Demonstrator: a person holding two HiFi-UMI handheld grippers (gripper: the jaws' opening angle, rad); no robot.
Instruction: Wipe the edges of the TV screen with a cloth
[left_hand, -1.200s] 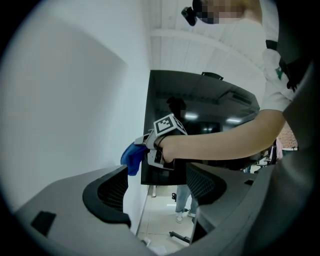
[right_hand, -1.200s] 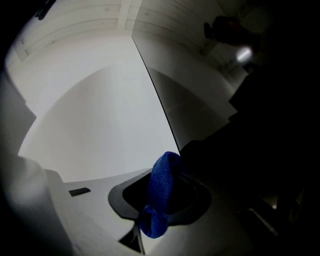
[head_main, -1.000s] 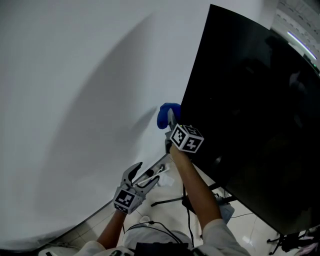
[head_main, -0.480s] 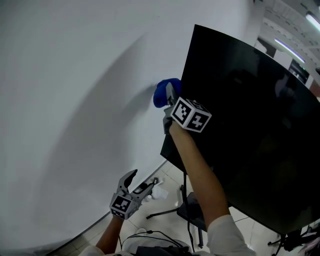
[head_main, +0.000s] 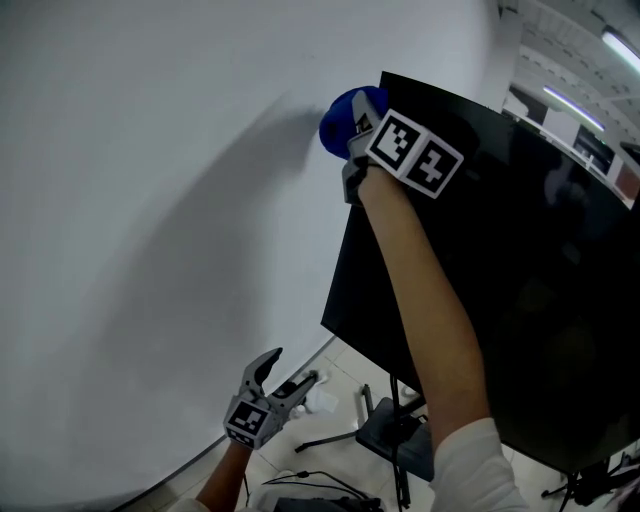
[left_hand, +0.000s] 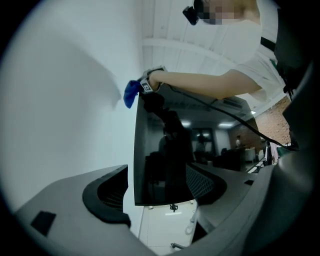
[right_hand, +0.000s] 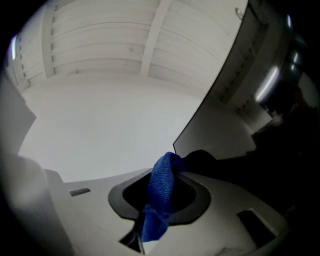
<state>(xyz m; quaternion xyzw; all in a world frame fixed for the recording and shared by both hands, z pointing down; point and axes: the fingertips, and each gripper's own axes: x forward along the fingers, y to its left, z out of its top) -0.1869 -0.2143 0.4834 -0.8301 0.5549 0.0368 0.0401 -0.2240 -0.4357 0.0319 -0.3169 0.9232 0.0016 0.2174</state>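
Cloth: blue, bunched, pinched tight between the jaws of the right gripper | position: at the top left corner of the black TV screen, close to the white wall | right arm: stretched upward | left gripper: low near the floor, jaws spread with nothing between them, looking up at the TV's bottom edge

Pale tiled floor, TV stand legs, loose dark cables
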